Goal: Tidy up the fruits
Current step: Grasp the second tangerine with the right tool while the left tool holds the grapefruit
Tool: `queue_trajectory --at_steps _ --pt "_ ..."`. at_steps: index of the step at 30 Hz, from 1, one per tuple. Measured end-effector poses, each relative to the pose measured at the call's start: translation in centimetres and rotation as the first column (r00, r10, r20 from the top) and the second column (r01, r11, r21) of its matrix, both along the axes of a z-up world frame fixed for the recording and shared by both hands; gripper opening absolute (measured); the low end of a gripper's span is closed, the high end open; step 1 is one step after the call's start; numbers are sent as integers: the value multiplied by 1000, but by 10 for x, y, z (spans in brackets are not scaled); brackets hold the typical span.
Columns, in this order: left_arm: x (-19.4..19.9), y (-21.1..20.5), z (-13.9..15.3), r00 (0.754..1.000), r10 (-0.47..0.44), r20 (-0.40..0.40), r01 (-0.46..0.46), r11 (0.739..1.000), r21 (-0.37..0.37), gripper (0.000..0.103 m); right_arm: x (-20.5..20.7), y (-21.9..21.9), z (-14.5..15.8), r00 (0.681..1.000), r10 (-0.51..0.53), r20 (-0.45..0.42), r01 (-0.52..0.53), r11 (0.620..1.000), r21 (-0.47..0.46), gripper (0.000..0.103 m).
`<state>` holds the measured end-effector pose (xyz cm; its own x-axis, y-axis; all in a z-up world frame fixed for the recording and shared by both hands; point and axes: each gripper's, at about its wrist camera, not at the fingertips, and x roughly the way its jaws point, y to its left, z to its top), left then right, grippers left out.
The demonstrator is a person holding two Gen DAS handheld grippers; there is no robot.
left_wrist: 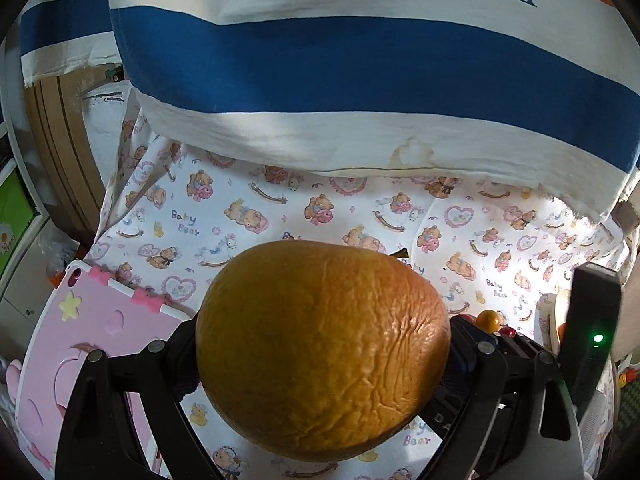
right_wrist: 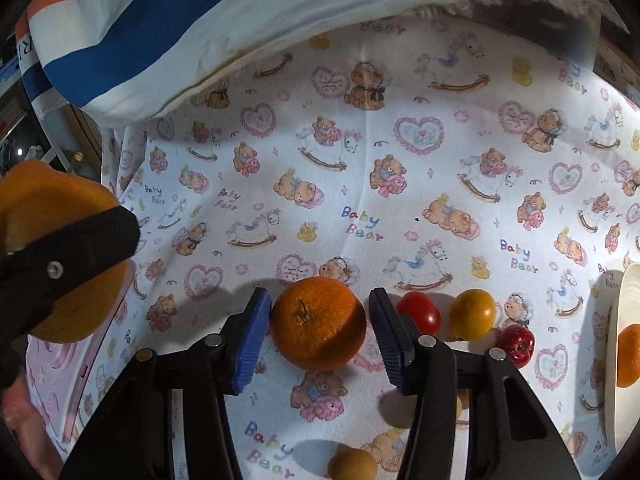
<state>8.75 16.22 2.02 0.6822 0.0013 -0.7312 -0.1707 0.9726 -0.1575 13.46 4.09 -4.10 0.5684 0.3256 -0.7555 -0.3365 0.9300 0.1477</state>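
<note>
My left gripper (left_wrist: pixel 322 350) is shut on a big wrinkled yellow-orange fruit (left_wrist: pixel 320 350) and holds it above the bear-print cloth; this fruit also shows at the left edge of the right wrist view (right_wrist: pixel 60 248). My right gripper (right_wrist: pixel 318 330) is open, its blue pads (right_wrist: pixel 250 338) on either side of an orange (right_wrist: pixel 318 324) that lies on the cloth. Beside it lie a red tomato (right_wrist: pixel 418 312), a small yellow fruit (right_wrist: pixel 472 314) and a small red apple (right_wrist: pixel 516 344). A small tan fruit (right_wrist: pixel 352 464) lies near the bottom.
A pink tray (left_wrist: pixel 80 344) lies at the left on the cloth. A white plate (right_wrist: pixel 624 360) with an orange fruit (right_wrist: pixel 629 356) on it stands at the right edge. A blue-and-white striped pillow (left_wrist: pixel 360 80) lies along the far side.
</note>
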Motion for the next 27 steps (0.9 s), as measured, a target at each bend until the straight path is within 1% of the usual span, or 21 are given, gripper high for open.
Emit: queue_trajectory --at_steps 8,12,17,21,23,25,26,27 --pt "-2 -1 2 1000 -1 8 1 1000 -2 91 -2 5 -1 1000 8 12 -8 1000 -16 48" --pt "-4 0 3 1000 -5 18 5 1000 -18 91 -6 -4 -1 1000 -9 4 9 1000 -3 47" --pt "-5 -3 4 1000 -11 21 11 1000 -7 91 -14 -20 2 1000 -24 -14 24 1000 3 47" --pt "-6 -4 5 1000 -20 19 21 1000 -23 91 -24 -38 4 999 -34 -23 34 999 -9 47" --pt "-6 -4 5 1000 -25 18 26 999 -28 91 -25 -43 2 999 -26 -26 26 999 -25 48" --pt "-6 -5 5 999 -27 18 27 999 -26 91 -24 -46 0 999 -24 -25 24 1000 -17 49" --pt "-6 -5 5 999 -26 18 27 999 -26 91 -24 -47 0 999 -25 -27 25 1000 -10 54" --pt "-6 -5 5 1000 -25 18 26 999 -26 91 -23 -48 -1 999 -35 -35 35 999 -8 56"
